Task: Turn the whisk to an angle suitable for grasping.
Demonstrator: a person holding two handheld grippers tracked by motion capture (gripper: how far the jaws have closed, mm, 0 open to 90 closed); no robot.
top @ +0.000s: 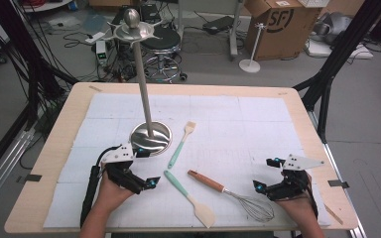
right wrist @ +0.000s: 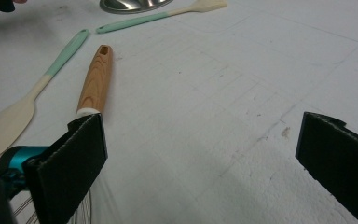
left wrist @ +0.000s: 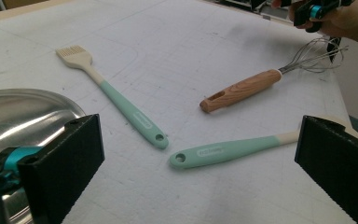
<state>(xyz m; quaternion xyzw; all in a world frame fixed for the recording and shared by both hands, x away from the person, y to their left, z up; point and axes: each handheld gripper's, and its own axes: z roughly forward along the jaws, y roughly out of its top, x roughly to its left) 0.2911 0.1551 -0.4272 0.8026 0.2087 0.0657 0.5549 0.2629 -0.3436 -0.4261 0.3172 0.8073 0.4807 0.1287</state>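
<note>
A metal utensil stand (top: 150, 137) with a round base and a tall pole stands left of centre on the white mat. Right of the base lies a mint-handled brush (top: 181, 145). Nearer the front edge are a mint-handled spatula (top: 191, 199) and a wooden-handled whisk (top: 228, 194). My left gripper (top: 146, 167) rests just in front of the base, open and empty. Its view looks across the brush (left wrist: 121, 105), the spatula (left wrist: 223, 151) and the whisk (left wrist: 242, 88). My right gripper (top: 267, 174) is open and empty beside the whisk's wire end, with the whisk handle (right wrist: 95, 81) by one jaw.
The table's wooden rim (top: 54, 148) frames the mat, which is bare at the back and right (top: 258, 124). Hooks ring the stand's top (top: 131, 27). Beyond the table are a stool (top: 163, 39), a cardboard box (top: 278, 25), cables and black frame legs.
</note>
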